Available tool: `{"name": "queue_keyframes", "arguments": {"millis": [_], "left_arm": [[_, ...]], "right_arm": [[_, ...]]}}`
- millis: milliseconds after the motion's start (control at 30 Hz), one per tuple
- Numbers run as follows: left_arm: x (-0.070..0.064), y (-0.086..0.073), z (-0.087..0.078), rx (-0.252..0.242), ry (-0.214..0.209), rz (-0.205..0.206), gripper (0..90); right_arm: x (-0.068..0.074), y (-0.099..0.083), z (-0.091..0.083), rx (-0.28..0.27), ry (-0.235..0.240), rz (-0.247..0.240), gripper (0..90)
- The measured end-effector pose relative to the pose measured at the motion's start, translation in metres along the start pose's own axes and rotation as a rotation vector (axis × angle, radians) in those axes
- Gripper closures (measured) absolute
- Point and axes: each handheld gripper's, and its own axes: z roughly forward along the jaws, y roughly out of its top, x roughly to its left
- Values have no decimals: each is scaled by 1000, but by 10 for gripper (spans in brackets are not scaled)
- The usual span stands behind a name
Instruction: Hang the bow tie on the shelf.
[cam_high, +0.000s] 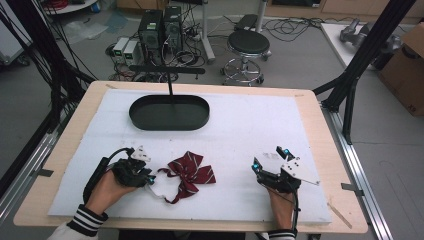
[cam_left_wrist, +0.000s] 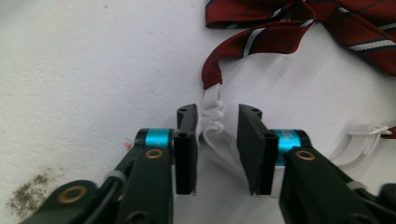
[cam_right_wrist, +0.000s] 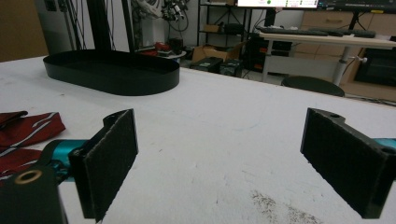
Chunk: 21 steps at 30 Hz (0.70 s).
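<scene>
One white surface (cam_high: 240, 130) carries everything we work with, and it is the largest thing before us. At its far side we see a black oval tray (cam_high: 169, 112), well apart from both our hands. Nearer to us, left of the middle, lies the dark red striped bow tie (cam_high: 191, 171), flat on the surface, with a white elastic strap (cam_left_wrist: 212, 122) trailing from its narrow band toward our left hand.

Our left tool (cam_high: 148, 180) sits just beside the bow tie's left end. In the left gripper view its jaws stand a little apart on either side of the strap; the strap's white clasp lies in the gap between them and touches the left jaw, but the jaws are not clenched on it, so we count this tool released.

Our right tool (cam_high: 270, 161) rests on the surface well to the right of the bow tie, its jaws spread wide with nothing between them.

A small dark smudge (cam_left_wrist: 29, 196) marks the surface near the left tool.
</scene>
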Motion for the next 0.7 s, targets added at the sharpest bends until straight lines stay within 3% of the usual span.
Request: {"name": "queue_keyframes", "arguments": {"millis": [167,300,467,700], "left_arm": [[0,1,1,4,-11,-10,779],[0,2,0,8,1,14,849],[-3,1,0,-15,23,37,854],[-3,3,-10,-86,46,56,855]], "right_arm": [[0,0,0,0,1,-1,101],[0,0,0,2,1,2,102],[0,0,0,-1,0,-3,101],[0,0,0,0,1,-3,102]]}}
